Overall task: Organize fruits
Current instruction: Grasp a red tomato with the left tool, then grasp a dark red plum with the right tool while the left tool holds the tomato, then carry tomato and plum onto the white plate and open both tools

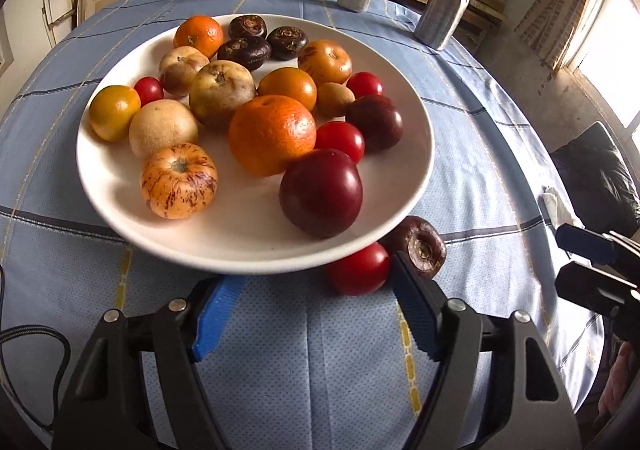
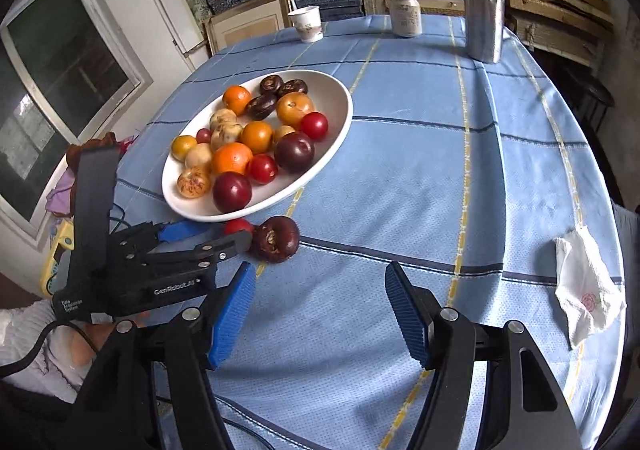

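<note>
My left tongs [image 1: 316, 306] fill the bottom of the left view, jaws standing apart with only cloth [image 1: 280, 350] between them. Just past my right-hand pad [image 1: 412, 314], at lower centre, the loose tomato [image 1: 357, 268] lies tucked against the plate [image 1: 240, 246] rim, and the dark chestnut [image 1: 418, 246] sits touching it on its right. In the right view my right tongs [image 2: 320, 310] also gape wide and empty over bare cloth at the bottom, with the left tongs' tip close to the tomato [image 2: 238, 226] and the chestnut [image 2: 276, 238] at centre left. The risks, as I judge them: the tomato is round and smooth, so a pad closing off-centre could squirt it under the rim or roll it away; that pad could also knock the chestnut, or catch and tip the crowded plate.
</note>
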Demonstrator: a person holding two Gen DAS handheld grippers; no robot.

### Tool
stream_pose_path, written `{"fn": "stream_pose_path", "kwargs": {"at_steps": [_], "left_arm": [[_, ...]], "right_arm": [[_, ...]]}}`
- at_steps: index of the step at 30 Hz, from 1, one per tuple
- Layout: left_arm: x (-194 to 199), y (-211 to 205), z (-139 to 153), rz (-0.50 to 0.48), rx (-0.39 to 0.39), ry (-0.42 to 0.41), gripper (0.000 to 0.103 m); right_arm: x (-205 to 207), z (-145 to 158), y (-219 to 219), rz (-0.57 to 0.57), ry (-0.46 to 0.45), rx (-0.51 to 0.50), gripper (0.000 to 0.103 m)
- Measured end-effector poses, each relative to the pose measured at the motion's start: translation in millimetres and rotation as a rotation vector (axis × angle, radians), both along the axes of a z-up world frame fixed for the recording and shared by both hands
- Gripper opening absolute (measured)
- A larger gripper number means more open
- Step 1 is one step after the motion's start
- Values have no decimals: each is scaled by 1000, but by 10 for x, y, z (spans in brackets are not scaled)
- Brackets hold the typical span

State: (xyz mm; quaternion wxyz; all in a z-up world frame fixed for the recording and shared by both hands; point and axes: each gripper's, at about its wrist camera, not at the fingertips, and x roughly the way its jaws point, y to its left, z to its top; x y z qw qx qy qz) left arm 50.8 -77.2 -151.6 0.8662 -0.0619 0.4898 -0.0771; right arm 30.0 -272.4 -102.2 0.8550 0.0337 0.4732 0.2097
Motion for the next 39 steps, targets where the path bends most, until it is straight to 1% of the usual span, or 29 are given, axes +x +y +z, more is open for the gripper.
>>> {"fn": "stream_pose_path", "kwargs": {"at_steps": [1,2,3,4,5,6,7,9,14,18,21,25,32,34,35,36,37,38,39], "left_arm": [[-3,3,2,1,-5,-1,70],[-14,-1,6,-4,-16,-3,59],[-40,-39,16,-37,-53,-9,33],[-61,-87,29,-57,-55,-15,31],[-69,-139,38,-59,-22,-22,31],[-67,-143,32,-56,-23,-22,31],[-51,-109,20,-39,-55,-14,31],[-31,-106,7,-23,-73,-7,31],[21,-182,-12,7,-57,-4,31],[-24,-179,14,13,-49,-10,30],[-95,-111,40,21,-25,-15,30],[-181,103,50,62,-10,-4,30],[-268,366,56,96,20,2,30],[-278,423,55,100,23,3,30],[-281,450,55,98,29,2,30],[-283,476,55,96,33,2,30],[-290,507,56,95,34,2,30],[-287,527,55,95,35,3,30],[-286,545,52,93,35,5,30]], "right_arm": [[13,-18,-9,-1,7,0,68],[19,-32,-11,0,10,-3,68],[28,-42,-17,1,13,-4,68],[37,-49,-29,0,16,-1,68],[37,-51,-49,-2,19,1,68],[44,-55,-68,-3,22,2,68],[50,-58,-85,-2,26,2,68],[48,-57,-109,4,29,10,68],[38,-70,-171,26,30,11,68],[72,-112,-159,49,33,16,68],[121,-151,-48,82,32,13,68],[227,-244,192,127,39,4,68],[400,-425,584,173,40,-60,68],[430,-450,662,181,34,-84,61],[441,-466,687,184,38,-95,53],[457,-486,707,183,43,-105,49],[462,-484,720,177,33,-114,48],[468,-483,726,178,36,-115,44],[471,-480,733,177,39,-115,44]]}}
